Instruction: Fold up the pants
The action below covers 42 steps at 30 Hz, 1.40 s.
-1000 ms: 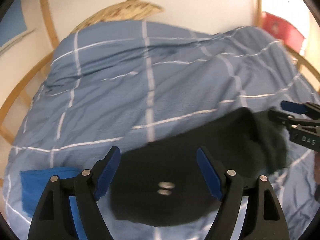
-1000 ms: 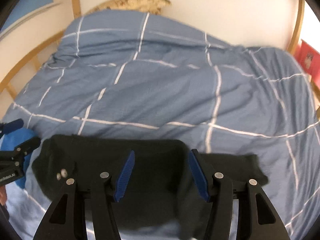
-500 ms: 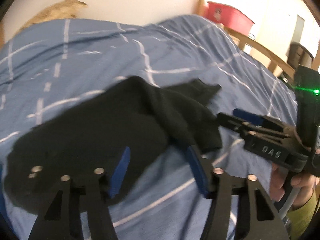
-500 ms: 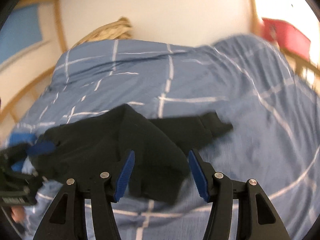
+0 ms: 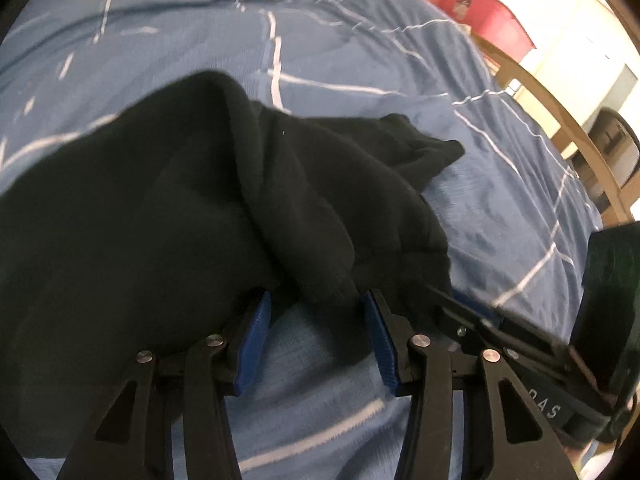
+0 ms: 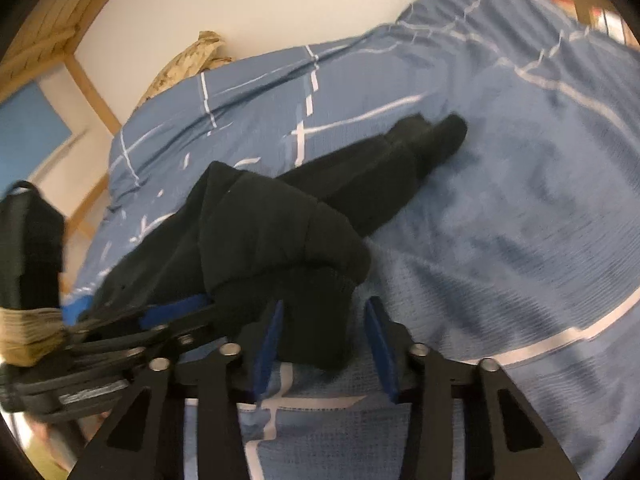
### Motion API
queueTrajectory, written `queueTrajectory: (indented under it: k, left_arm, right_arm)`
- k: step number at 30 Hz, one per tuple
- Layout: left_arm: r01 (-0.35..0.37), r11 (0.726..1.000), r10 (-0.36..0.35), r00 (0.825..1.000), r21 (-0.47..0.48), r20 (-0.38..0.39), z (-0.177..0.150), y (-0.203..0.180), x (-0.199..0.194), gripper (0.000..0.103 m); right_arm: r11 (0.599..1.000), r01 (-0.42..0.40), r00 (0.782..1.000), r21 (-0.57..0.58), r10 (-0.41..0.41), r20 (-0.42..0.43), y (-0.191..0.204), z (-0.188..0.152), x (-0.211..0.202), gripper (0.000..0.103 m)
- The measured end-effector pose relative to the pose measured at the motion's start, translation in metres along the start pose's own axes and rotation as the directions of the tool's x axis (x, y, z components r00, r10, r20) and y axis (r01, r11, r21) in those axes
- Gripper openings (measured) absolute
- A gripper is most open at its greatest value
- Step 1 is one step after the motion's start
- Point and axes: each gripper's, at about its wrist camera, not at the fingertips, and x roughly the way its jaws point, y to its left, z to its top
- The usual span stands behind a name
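The bunched black fleece pants (image 5: pixel 168 216) lie on the blue quilted duvet with white grid lines (image 5: pixel 500 200), spread over the bed; their near hem reaches between the pads of my left gripper (image 5: pixel 316 332) and, in the other view, between those of my right gripper (image 6: pixel 324 336); my two claws sit just beside each other at that hem; one leg runs away from me toward the wall; beyond the duvet's far right edge stands a red plastic box (image 5: pixel 488 20), behind the curved wooden bed rail (image 5: pixel 560 128); a tan woven basket (image 6: pixel 188 64) sits behind the duvet against the wall.
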Motion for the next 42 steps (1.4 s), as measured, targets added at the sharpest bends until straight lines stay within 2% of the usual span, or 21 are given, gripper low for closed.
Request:
queueTrajectory:
  k: [1, 2, 4, 7, 11, 14, 19, 25, 29, 35, 37, 38, 39, 40, 41, 42]
  left_arm:
    - [-0.002, 1.0, 0.002, 1.0, -0.001, -0.007, 0.001, -0.001, 0.001, 0.027]
    - [0.006, 1.0, -0.006, 1.0, 0.001, -0.017, 0.003, -0.002, 0.0, 0.017]
    - [0.03, 1.0, -0.03, 0.999, 0.005, -0.018, 0.009, -0.008, -0.01, 0.017]
    - [0.032, 0.999, -0.033, 0.999, 0.04, 0.023, 0.024, -0.02, -0.03, 0.017]
    - [0.015, 0.995, -0.021, 0.998, 0.095, 0.066, 0.058, -0.04, -0.05, 0.017]
    - [-0.03, 0.989, 0.021, 0.998, 0.148, 0.061, 0.092, -0.057, -0.048, 0.017]
    - [-0.066, 0.977, 0.058, 0.997, 0.202, 0.048, 0.134, -0.074, -0.029, 0.017]
    - [-0.087, 0.97, 0.088, 0.996, 0.226, 0.006, 0.165, -0.087, 0.016, 0.017]
    - [-0.101, 0.962, 0.111, 0.993, 0.255, -0.028, 0.169, -0.093, 0.049, 0.017]
    - [-0.103, 0.948, 0.13, 0.989, 0.301, -0.071, 0.165, -0.1, 0.093, 0.018]
    - [-0.111, 0.947, 0.136, 0.989, 0.301, -0.065, 0.164, -0.102, 0.099, 0.021]
    - [-0.104, 0.949, 0.129, 0.99, 0.296, -0.065, 0.165, -0.102, 0.1, 0.026]
    - [-0.093, 0.954, 0.115, 0.991, 0.284, -0.064, 0.166, -0.102, 0.1, 0.032]
    - [-0.083, 0.958, 0.103, 0.993, 0.274, -0.061, 0.167, -0.101, 0.099, 0.035]
    - [-0.07, 0.962, 0.087, 0.995, 0.264, -0.053, 0.168, -0.102, 0.098, 0.041]
    - [-0.059, 0.965, 0.073, 0.996, 0.256, -0.044, 0.17, -0.103, 0.095, 0.043]
  right_arm:
    - [1.0, -0.012, 1.0, 0.017, 0.012, -0.008, -0.002, -0.001, 0.002, 0.021]
    - [0.999, -0.021, 1.0, 0.033, 0.021, -0.015, -0.004, -0.002, 0.003, 0.018]
    - [0.998, -0.039, 0.999, 0.041, 0.039, -0.001, -0.003, -0.001, -0.002, 0.014]
    - [0.998, -0.05, 0.998, 0.028, 0.049, 0.043, 0.006, 0.006, -0.021, 0.013]
    - [0.995, -0.078, 0.994, 0.069, 0.072, 0.087, 0.01, 0.034, -0.043, 0.012]
    - [0.987, -0.097, 0.992, 0.125, 0.086, 0.091, 0.006, 0.057, -0.051, 0.012]
    - [0.955, -0.125, 0.991, 0.27, 0.107, 0.081, -0.011, 0.087, -0.048, 0.012]
    - [0.926, -0.051, 0.997, 0.374, 0.023, 0.078, -0.034, 0.107, -0.026, 0.012]
    - [0.908, -0.032, 0.996, 0.418, -0.007, 0.09, -0.057, 0.108, -0.01, 0.012]
    - [0.919, -0.007, 0.992, 0.393, -0.042, 0.116, -0.073, 0.094, 0.006, 0.012]
    - [0.925, 0.006, 0.991, 0.379, -0.057, 0.123, -0.071, 0.093, 0.004, 0.012]
    - [0.926, 0.012, 0.988, 0.377, -0.068, 0.135, -0.071, 0.092, -0.001, 0.013]
    - [0.924, 0.035, 0.984, 0.381, -0.1, 0.151, -0.072, 0.092, -0.006, 0.016]
    - [0.919, 0.073, 0.976, 0.388, -0.147, 0.164, -0.073, 0.092, -0.012, 0.026]
    - [0.909, 0.127, 0.961, 0.397, -0.212, 0.176, -0.075, 0.091, -0.022, 0.031]
    - [0.903, 0.159, 0.947, 0.399, -0.253, 0.196, -0.077, 0.091, -0.032, 0.036]
